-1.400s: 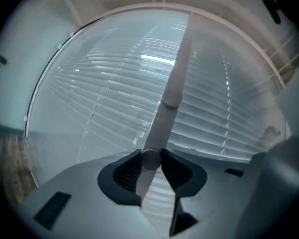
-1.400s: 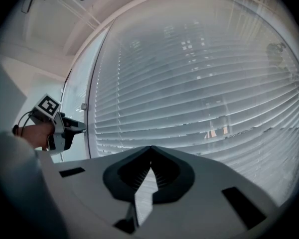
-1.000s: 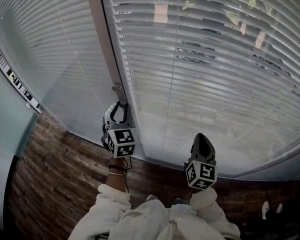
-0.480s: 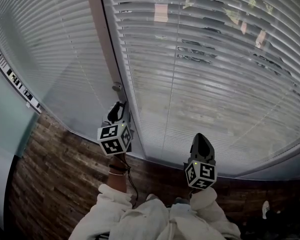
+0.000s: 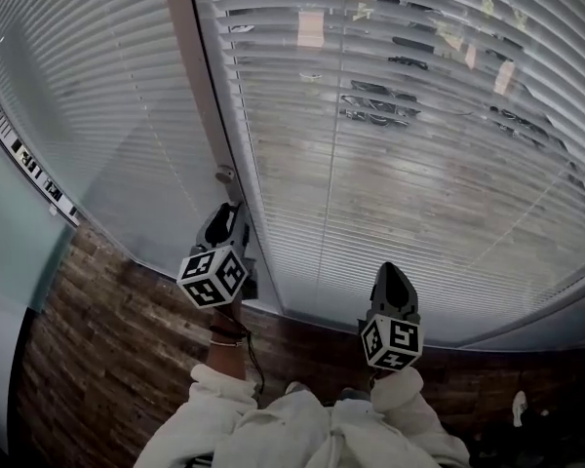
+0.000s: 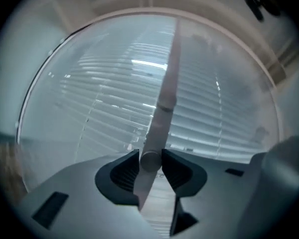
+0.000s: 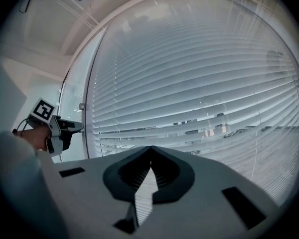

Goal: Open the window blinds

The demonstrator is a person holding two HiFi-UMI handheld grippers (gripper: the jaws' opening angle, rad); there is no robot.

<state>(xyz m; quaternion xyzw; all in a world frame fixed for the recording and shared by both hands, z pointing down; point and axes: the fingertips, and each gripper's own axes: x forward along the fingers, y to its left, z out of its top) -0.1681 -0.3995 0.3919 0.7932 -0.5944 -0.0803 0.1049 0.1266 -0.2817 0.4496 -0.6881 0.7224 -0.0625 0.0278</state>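
Blinds [image 5: 400,164] fill the far side, and you can see a little way through the one on the right. A thin rod [image 6: 165,101] hangs by the post [image 5: 188,86] between the two blinds. The left gripper [image 6: 150,161] points level at the rod, and its fingers squeeze the rod's bottom end. The right gripper [image 5: 394,273] is on the near right, well apart from the rod. Its fingers are closed tight with nothing in them.
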